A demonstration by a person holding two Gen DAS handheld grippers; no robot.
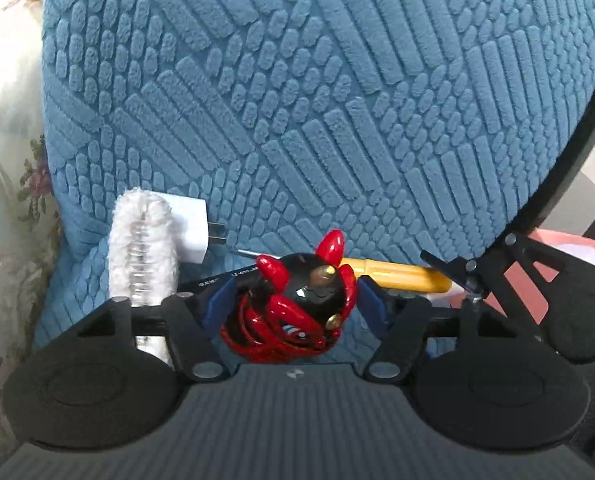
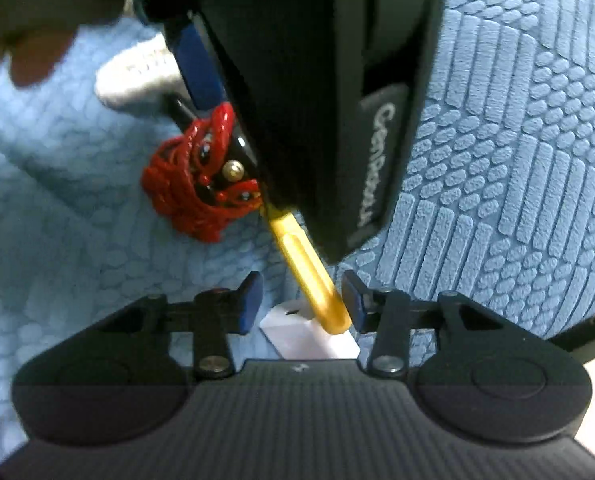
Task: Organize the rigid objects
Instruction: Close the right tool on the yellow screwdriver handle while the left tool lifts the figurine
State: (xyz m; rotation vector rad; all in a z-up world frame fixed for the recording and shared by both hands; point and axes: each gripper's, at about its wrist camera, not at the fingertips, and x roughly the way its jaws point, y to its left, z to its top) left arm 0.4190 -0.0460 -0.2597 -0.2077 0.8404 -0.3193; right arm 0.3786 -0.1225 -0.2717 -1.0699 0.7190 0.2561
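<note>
A glossy red and black horned figurine (image 1: 293,312) lies on the blue textured cushion (image 1: 337,100). My left gripper (image 1: 293,300) straddles it, and its blue pads (image 1: 217,304) touch the figurine's two sides. Behind the figurine a yellow-handled screwdriver (image 1: 397,274) lies across the cushion. In the right wrist view the rounded end of that handle (image 2: 317,280) sits between my right gripper's (image 2: 303,300) pads. It leans against the right pad (image 2: 353,300), while the left pad stands apart from it, so the gripper is open. The left gripper's black body (image 2: 317,80) hides part of the figurine (image 2: 193,184).
A white plug adapter (image 1: 191,228), a fluffy white brush (image 1: 143,252) and a thin black stick with print (image 1: 217,276) lie left of the figurine. A white piece (image 2: 309,336) lies under the screwdriver's end. A pink box (image 1: 537,280) stands at the right, floral fabric (image 1: 13,200) at the left.
</note>
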